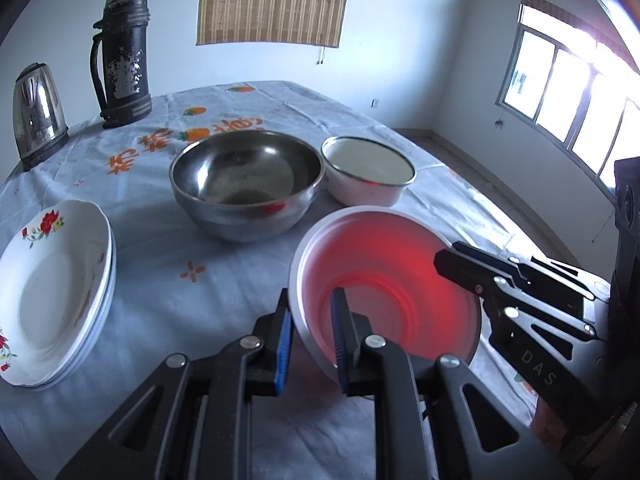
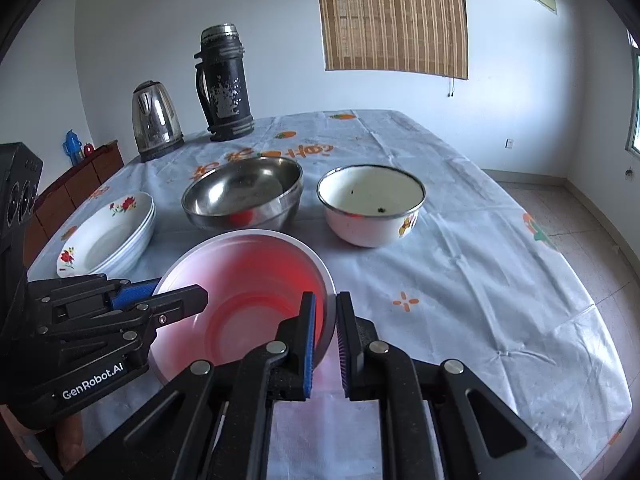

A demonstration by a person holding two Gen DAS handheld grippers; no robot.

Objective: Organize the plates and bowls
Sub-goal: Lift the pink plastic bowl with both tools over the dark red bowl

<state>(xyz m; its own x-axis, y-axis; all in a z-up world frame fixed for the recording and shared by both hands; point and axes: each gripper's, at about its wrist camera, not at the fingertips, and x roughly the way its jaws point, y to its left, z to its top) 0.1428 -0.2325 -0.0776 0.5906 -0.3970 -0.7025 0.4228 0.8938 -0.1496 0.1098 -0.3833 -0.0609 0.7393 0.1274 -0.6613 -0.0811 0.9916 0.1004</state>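
A: Left wrist view: where's the red bowl [image 1: 384,292]?

B: Near the worktop's [image 1: 180,280] front edge, with the left gripper [image 1: 312,344] clamped on its near rim and the right gripper [image 2: 326,340] clamped on the opposite rim.

A: Progress?

B: Partial, I'd judge. The plates [image 1: 52,296] sit stacked at the left edge; the steel bowl [image 1: 246,184] and enamel bowl [image 1: 368,170] stand separate mid-worktop, still unnested.

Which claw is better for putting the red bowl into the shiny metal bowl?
Probably the left claw, though both claws grip the red bowl's rim. It clamps the side nearest the metal bowl, almost straight ahead of it. The right claw sits nearer the white enamel bowl.
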